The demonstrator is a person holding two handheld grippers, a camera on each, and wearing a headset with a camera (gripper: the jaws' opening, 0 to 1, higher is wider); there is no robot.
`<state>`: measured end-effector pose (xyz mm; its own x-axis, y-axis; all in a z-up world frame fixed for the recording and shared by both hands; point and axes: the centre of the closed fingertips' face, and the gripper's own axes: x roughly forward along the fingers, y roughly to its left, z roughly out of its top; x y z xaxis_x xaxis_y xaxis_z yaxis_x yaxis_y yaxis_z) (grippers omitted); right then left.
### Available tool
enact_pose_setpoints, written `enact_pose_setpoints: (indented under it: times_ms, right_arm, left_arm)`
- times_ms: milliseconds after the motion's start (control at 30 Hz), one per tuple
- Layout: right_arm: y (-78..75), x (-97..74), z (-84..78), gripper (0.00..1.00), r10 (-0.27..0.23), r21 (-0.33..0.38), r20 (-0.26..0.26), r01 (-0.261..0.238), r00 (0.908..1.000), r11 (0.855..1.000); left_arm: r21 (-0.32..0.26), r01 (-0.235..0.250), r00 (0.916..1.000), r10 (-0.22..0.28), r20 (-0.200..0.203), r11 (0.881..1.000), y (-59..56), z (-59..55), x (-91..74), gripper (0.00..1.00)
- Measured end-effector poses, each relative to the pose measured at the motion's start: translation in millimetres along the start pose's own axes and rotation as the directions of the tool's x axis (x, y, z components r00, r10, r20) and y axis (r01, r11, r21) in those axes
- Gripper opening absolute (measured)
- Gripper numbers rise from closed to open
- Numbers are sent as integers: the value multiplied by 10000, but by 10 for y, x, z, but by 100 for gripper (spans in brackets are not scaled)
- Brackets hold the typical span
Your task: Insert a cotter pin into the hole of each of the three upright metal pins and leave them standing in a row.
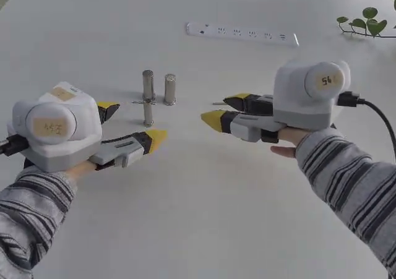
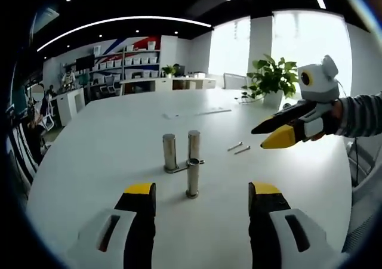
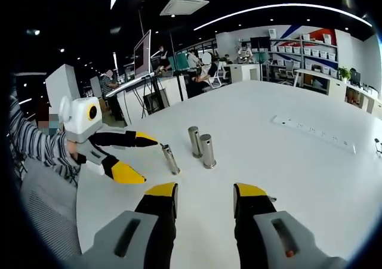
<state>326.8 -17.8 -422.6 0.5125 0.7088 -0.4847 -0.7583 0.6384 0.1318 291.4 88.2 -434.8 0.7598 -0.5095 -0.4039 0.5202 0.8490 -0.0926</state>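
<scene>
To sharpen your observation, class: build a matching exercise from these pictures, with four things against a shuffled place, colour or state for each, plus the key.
1 power strip
2 plant
3 metal pins
4 left gripper

A standing upright
B jaws open, empty
C lying flat beyond the pins
D green, far right of head view

Pairs: 1C, 2D, 3A, 4B

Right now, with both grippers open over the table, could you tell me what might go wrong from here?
1. The three metal pins stand close together, so the open left gripper, reaching for one of them, could tip its neighbours out of the row.
2. The loose cotter pins are thin and lie flat on the table, so the right gripper may slip off them or push them away rather than lift one.
</scene>
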Motion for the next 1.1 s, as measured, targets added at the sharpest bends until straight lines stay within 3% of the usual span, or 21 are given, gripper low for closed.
enact_pose_setpoints:
  times_ms: [133,300,500,733,1100]
  right_arm:
    - [-5,157,101,33,40,-210,95,-38,9999,9998]
    - [-35,360,227,31,146,-135,341,-142,9993,9998]
    - [-46,577,277,30,200,-259,321,-192,9993,9995]
    - [18,841,318,25,330,-311,379,-318,9987,9990]
    - [27,1007,267,18,251,-135,167,-248,9995,9996]
  left_arm:
    - [326,-162,9999,164,-51,9993,-14,21,-61,71]
    - [223,-371,9993,371,-20,9991,-9,35,-157,78]
    - [55,-307,9994,306,189,9995,-53,70,-256,86]
    - [517,-465,9988,456,188,9976,-84,48,-357,91]
    - [364,-313,9994,308,131,9988,-108,4,-412,99]
